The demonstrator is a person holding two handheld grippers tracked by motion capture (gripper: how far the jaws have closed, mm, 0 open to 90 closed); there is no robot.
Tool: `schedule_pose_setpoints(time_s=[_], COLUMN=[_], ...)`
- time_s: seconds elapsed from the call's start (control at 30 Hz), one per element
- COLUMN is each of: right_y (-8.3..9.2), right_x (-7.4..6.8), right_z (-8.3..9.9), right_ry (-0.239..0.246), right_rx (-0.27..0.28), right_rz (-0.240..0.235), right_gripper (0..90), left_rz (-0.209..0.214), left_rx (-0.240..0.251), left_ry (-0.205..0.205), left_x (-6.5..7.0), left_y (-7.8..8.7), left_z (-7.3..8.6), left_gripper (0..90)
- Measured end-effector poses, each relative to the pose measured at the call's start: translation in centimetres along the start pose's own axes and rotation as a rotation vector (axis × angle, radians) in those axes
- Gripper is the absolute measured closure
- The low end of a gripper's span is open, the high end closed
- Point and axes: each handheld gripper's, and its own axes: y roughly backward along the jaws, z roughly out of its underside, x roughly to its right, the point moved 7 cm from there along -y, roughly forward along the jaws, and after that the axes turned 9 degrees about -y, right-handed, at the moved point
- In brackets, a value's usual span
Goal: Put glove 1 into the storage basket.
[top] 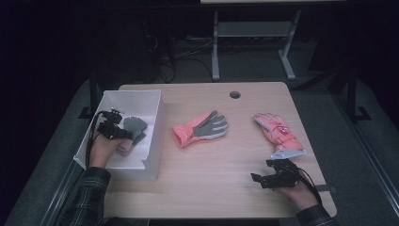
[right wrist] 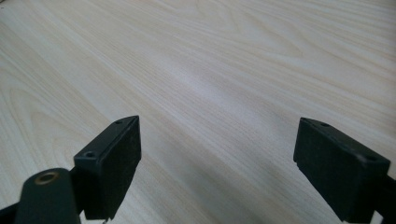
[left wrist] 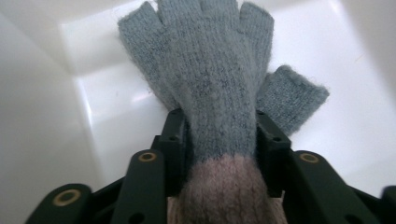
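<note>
Your left gripper (left wrist: 219, 140) reaches down inside the white bin (top: 155, 101), its jaws flanking the grey knit glove (left wrist: 210, 70) at the wrist; whether the pads press on the wool I cannot tell. The glove lies flat on the bin floor, likely being dropped off there. Your right gripper (right wrist: 217, 163) stands wide over the bare table (right wrist: 210, 70), probably waiting near the pink glove (top: 278, 131) and the pink-and-grey glove (top: 201, 128).

The grey knit glove (left wrist: 219, 93) ran off the left gripper view at twelve o'clock, fingertips cut, its pinkish cuff (left wrist: 229, 191) lost at six. In the high view the bin (top: 157, 136) wall and the left gripper (top: 117, 132) hid part of it.
</note>
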Motion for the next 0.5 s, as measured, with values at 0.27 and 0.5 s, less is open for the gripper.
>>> schedule_pose_setpoints(time_s=[0.27,0.5], right_y=[0.0,0.0], right_x=[-0.1,-0.2], right_z=[0.1,0.1], right_ry=[-0.004,0.004], right_rx=[-0.008,-0.014], right_rz=[-0.004,-0.007], right_gripper=[14.2,14.2], left_rz=[-0.025,-0.020], left_rx=[0.051,0.105], left_ry=[0.037,0.015], left_x=[0.3,0.3], left_y=[0.9,3.5], left_z=[-0.9,-2.7], left_gripper=[26.9,14.9])
